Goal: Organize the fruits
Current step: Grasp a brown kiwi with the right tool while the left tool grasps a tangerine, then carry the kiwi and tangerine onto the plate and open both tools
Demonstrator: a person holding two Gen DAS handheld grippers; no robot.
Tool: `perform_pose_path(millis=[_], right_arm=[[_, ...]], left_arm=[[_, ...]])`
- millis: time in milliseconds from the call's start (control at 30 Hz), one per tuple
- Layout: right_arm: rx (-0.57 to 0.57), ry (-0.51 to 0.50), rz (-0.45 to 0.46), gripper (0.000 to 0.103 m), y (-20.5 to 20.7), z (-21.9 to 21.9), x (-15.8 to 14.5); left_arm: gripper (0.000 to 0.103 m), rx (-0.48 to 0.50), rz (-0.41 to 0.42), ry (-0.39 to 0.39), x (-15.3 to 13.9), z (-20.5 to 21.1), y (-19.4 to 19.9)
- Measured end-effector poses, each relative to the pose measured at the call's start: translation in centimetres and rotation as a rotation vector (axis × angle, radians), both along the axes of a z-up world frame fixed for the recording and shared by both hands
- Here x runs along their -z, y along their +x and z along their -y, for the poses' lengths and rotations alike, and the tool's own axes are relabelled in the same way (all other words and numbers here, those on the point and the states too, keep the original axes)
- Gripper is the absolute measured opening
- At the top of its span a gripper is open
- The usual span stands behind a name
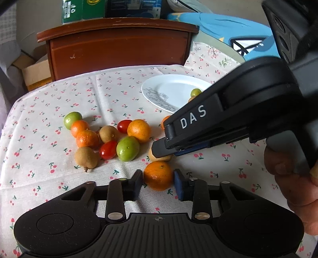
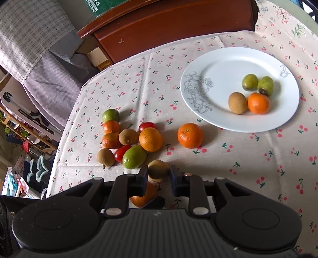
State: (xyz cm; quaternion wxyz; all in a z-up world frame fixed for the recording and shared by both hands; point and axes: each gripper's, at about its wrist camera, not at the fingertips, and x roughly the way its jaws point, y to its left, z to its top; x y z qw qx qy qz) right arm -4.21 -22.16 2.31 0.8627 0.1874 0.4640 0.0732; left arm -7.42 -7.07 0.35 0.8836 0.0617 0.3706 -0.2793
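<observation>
Cherry-print tablecloth (image 2: 228,168) spread across the table, backed by a red-brown wooden cabinet (image 1: 119,49). White plate (image 2: 228,65) with grey line-drawn roses at far right, carrying two green fruits, one brown fruit and one small orange. Loose cluster of fruit (image 1: 105,139) left of centre: oranges, green fruits, brown fruits, red cherry tomatoes; one lone orange (image 2: 190,135) between cluster and plate. Right gripper (image 2: 158,172), lettered "DAS" in white on its side in the left wrist view, clamped on a brown fruit (image 2: 158,168) resting on the cloth. Left gripper (image 1: 158,176) clamped on a small orange (image 1: 158,175) just beside it, also on the cloth. Green carton (image 1: 83,10) with a recycling mark atop the cabinet; smaller print unreadable.
</observation>
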Motion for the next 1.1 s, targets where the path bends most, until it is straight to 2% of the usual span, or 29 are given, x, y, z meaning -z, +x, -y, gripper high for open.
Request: perform_pose_path(millis=[400,633,800,1100], right_arm=[[0.011,0.006,0.037,0.022,-0.2,0.4,-0.9],[0.028,-0.008,0.039,0.022,-0.5,0.7,-1.3],[0.038,-0.021,0.079,0.022,-0.8,1.3,-3.0],[0.048,-0.037,0.176,0.023,-1.3,3.1,-7.0]], left_arm=[[0.029,-0.105,-0.025,-0.010,-0.8,-1.6,0.7],[0.029,-0.140,-0.030,-0.050,-2.0,-2.2,1.5],[0.029,-0.167,-0.037,-0.099,-3.8,-2.9,2.8],[0.029,-0.128,0.027,-0.097,-6.8,-2.7,5.6]])
